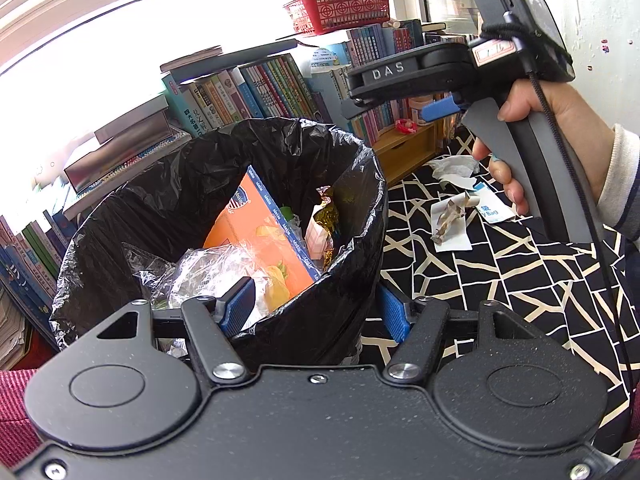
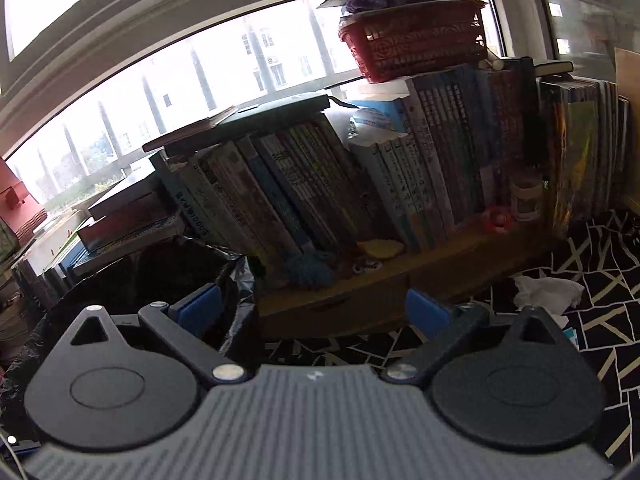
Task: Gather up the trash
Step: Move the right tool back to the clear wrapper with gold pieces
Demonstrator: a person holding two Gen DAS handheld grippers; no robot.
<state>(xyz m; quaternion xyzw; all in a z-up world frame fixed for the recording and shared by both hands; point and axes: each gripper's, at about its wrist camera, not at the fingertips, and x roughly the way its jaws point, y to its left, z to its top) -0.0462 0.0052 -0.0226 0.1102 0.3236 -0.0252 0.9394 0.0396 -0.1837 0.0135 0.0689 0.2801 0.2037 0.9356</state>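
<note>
A bin lined with a black bag (image 1: pixel 352 184) holds an orange box (image 1: pixel 260 236), clear plastic wrap (image 1: pixel 208 268) and a gold wrapper (image 1: pixel 326 216). My left gripper (image 1: pixel 316 310) is open and straddles the bin's near rim, one blue pad inside and one outside. On the patterned cloth lie a crumpled white tissue (image 1: pixel 456 168) (image 2: pixel 548 292), a brown wrapper on white paper (image 1: pixel 452 224) and a blue-white packet (image 1: pixel 490 204). My right gripper (image 2: pixel 312 312) is open and empty, up in the air facing the bookshelf. A hand (image 1: pixel 560 120) holds it above the tissue.
A black tablecloth with cream lines (image 1: pixel 500 280) covers the surface right of the bin. Rows of books (image 2: pixel 320 184) on a low wooden shelf (image 2: pixel 360 300) stand behind, with a red basket (image 1: pixel 340 8) on top. The bag's edge (image 2: pixel 236 280) shows at lower left in the right wrist view.
</note>
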